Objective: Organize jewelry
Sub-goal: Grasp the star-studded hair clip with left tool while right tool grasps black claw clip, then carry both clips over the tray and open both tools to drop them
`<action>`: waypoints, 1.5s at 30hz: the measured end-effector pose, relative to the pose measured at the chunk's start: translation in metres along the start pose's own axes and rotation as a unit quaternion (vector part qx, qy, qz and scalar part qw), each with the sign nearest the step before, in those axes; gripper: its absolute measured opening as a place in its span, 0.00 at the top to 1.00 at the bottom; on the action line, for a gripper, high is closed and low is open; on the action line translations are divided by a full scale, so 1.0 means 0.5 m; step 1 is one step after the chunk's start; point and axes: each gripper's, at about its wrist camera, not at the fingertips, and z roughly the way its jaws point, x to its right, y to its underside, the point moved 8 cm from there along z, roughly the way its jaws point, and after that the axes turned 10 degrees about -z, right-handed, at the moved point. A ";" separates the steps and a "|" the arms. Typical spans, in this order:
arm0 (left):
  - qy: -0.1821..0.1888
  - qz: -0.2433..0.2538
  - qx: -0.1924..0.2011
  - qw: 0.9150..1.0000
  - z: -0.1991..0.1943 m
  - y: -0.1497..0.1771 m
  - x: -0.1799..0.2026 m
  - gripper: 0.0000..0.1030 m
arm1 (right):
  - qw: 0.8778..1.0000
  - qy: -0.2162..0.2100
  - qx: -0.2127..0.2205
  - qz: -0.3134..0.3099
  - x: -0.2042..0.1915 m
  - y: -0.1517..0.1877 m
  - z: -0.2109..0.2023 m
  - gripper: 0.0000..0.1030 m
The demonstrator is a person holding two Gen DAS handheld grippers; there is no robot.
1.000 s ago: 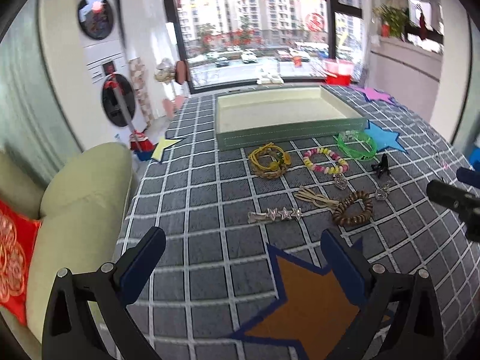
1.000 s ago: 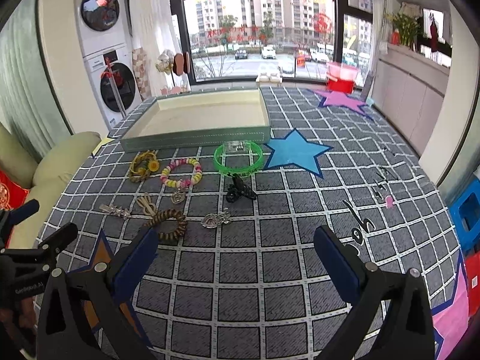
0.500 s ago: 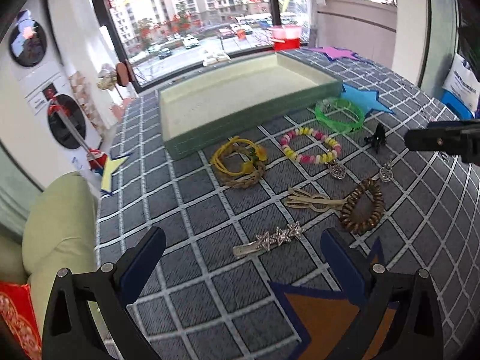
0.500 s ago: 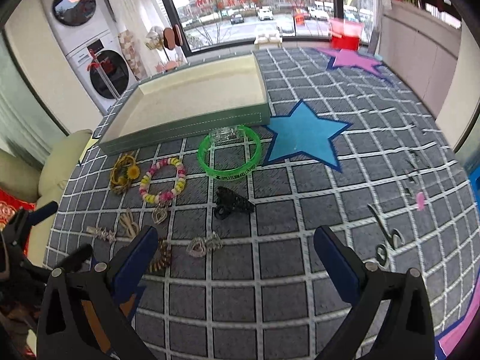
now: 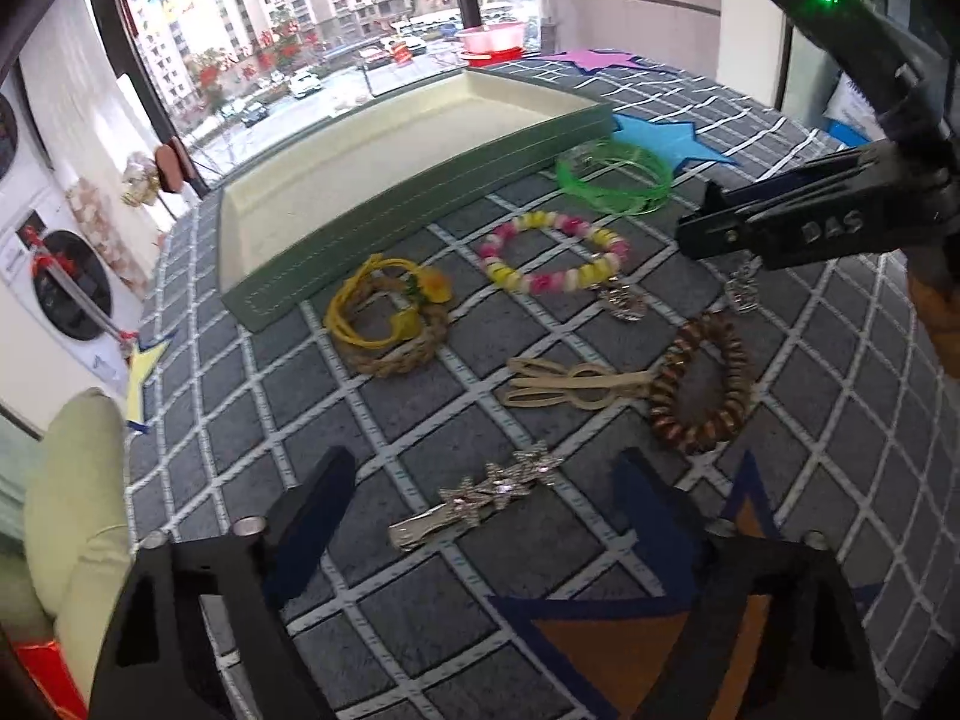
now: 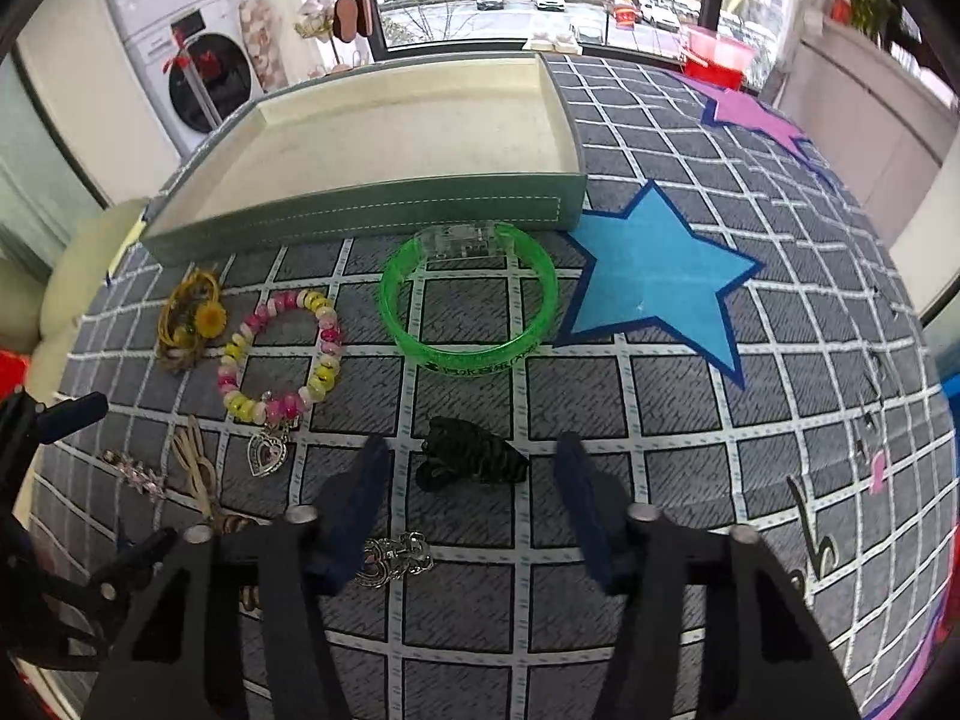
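A green tray point(image 5: 420, 222) point(image 6: 360, 213) with a cream lining stands empty at the far side. In front of it lie a yellow braided band point(image 5: 390, 324), a pink and yellow bead bracelet point(image 5: 555, 261) point(image 6: 282, 354), a green bangle point(image 5: 612, 177) point(image 6: 468, 300), a beige clip point(image 5: 570, 390), a brown bead bracelet point(image 5: 702, 396) and a silver star hair clip point(image 5: 480, 498). My left gripper point(image 5: 480, 510) is open, its jaws either side of the star clip. My right gripper point(image 6: 471, 492) is open, its jaws either side of a black claw clip point(image 6: 474, 459).
The jewelry lies on a grey checked cloth point(image 6: 660, 420) with a blue star point(image 6: 654, 276) to the right of the tray. A silver charm point(image 6: 396, 558) lies by my right gripper's left finger. A pale green cushion point(image 5: 78, 510) sits at the left.
Both grippers have moved forward and down toward the jewelry. The left now frames the star clip; the right now frames the black claw clip.
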 end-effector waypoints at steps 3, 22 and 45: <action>0.029 -0.013 -0.009 0.999 -0.001 -0.002 0.010 0.45 | 1.000 -0.004 0.002 0.002 -0.002 -0.001 -0.002 0.60; 0.009 -0.105 0.033 0.994 -0.073 -0.045 -0.053 0.51 | 0.995 -0.071 0.062 0.040 0.024 -0.078 -0.101 0.60; -0.072 -0.222 0.053 0.971 0.144 -0.390 -0.253 0.51 | 0.995 -0.080 0.049 0.035 0.062 -0.405 0.102 0.60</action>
